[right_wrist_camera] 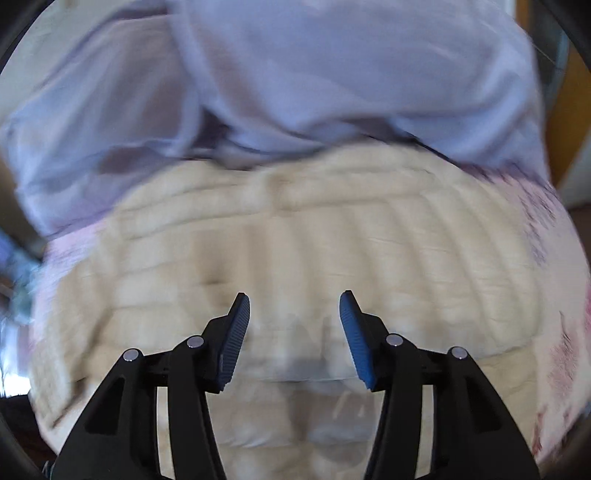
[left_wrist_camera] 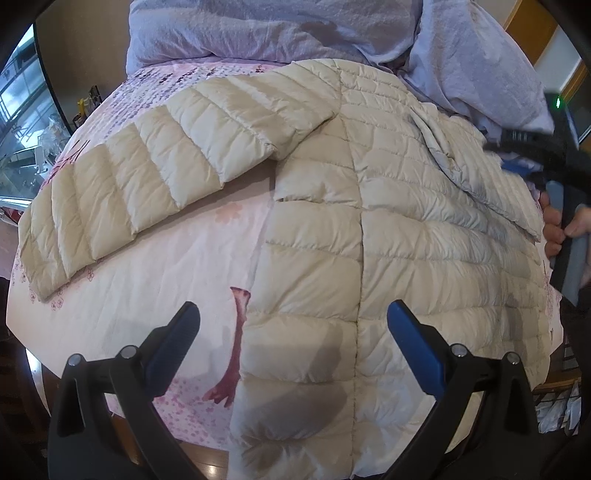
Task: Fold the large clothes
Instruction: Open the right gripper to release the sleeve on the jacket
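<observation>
A cream quilted down jacket [left_wrist_camera: 369, 229] lies spread on a pink floral bedsheet [left_wrist_camera: 155, 280]. One sleeve [left_wrist_camera: 140, 173] stretches out to the left; the other sleeve [left_wrist_camera: 469, 166] is folded across the body on the right. My left gripper [left_wrist_camera: 293, 317] is open and empty, hovering above the jacket's lower hem. In the right wrist view, which is motion-blurred, the jacket [right_wrist_camera: 295, 251] fills the middle and my right gripper [right_wrist_camera: 294, 306] is open and empty above it. The right gripper's body, held by a hand, shows at the right edge of the left wrist view [left_wrist_camera: 565, 236].
A crumpled lavender quilt [left_wrist_camera: 280, 33] is piled at the head of the bed and down the right side; it also fills the top of the right wrist view [right_wrist_camera: 295, 74]. A window and cluttered sill [left_wrist_camera: 26, 122] are at the left. Wooden floor shows below the bed's edge.
</observation>
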A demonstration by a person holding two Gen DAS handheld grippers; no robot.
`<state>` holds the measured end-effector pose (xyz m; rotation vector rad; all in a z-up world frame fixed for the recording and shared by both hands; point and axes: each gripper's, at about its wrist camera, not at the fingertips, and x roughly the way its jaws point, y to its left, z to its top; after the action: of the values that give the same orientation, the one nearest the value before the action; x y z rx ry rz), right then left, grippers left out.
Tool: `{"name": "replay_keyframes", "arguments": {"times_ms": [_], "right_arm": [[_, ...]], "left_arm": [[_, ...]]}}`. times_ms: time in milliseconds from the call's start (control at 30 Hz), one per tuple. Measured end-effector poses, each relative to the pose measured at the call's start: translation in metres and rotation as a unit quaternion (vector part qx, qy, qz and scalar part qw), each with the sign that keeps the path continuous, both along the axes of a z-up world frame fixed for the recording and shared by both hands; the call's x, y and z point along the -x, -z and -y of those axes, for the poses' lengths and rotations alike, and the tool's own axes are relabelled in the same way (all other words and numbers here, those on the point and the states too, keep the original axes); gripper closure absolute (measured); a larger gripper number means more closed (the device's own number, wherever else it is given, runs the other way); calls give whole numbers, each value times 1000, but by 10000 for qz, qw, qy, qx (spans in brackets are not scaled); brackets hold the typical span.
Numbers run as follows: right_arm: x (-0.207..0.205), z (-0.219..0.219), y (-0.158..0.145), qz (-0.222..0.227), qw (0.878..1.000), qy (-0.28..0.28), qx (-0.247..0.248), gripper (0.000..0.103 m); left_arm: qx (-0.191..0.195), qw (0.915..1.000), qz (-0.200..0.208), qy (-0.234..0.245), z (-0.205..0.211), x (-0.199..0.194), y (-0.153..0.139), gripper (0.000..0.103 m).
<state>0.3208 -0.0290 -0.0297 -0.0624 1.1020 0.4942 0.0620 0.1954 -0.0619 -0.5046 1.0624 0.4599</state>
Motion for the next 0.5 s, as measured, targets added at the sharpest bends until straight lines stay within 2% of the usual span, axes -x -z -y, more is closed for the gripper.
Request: {"name": "replay_keyframes", "arguments": {"times_ms": [100,133,333,400,500], "right_arm": [[-16,14,20,-355,9984,415,141,45],[-18,16,25,-398,9979,484,165,39],[-17,2,36,-260,9974,502,448,28],[-16,0,43,-359,9969,542,448,24],[-16,-8,54,-499,9958,567,510,12]], "left_arm": [[-41,9999,-2,-102,-6,2,0,2],[-43,9999,22,-128,-8,3,0,2],[-148,9992,160,-347,-26,12,-5,2],[-186,9983,198,-509,-35,18,-6,2],[-270,9972,181,-666,-47,24,-7,2]]}}
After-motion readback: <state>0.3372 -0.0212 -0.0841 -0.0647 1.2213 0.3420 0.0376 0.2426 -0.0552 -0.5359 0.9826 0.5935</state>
